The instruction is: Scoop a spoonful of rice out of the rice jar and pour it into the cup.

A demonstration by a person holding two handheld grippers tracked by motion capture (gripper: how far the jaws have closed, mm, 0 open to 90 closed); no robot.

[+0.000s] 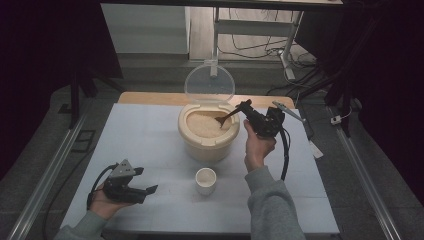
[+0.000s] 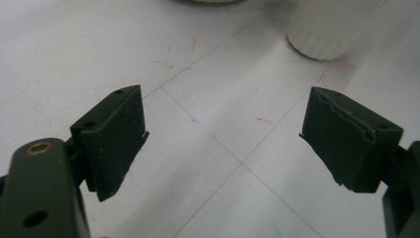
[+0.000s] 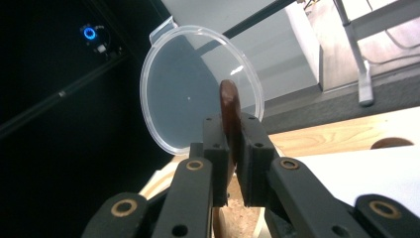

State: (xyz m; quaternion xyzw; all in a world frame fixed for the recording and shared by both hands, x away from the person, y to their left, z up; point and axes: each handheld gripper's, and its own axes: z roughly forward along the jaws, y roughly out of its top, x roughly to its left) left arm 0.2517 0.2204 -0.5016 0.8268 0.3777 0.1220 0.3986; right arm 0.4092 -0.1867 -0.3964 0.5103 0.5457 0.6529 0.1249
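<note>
A cream round container [image 1: 208, 132] full of pale grain stands mid-table, its clear lid [image 1: 209, 83] hinged upright behind it. My right gripper [image 1: 246, 107] is shut on the handle of a brown wooden spoon [image 1: 226, 118] whose bowl dips into the grain. In the right gripper view the spoon handle [image 3: 229, 101] sticks up between the closed jaws, with the clear lid [image 3: 198, 89] behind. A small white ribbed cup [image 1: 205, 180] stands in front of the container; its base [image 2: 329, 34] appears in the left gripper view. My left gripper [image 1: 147, 192] rests open on the table at the near left, holding nothing.
The grey table mat [image 1: 145, 145] has a wooden board edge [image 1: 150, 98] at the back. Metal rails [image 1: 47, 175] run along both sides, and cables [image 1: 260, 47] lie on the floor beyond. A black cable [image 1: 285, 155] trails from my right gripper.
</note>
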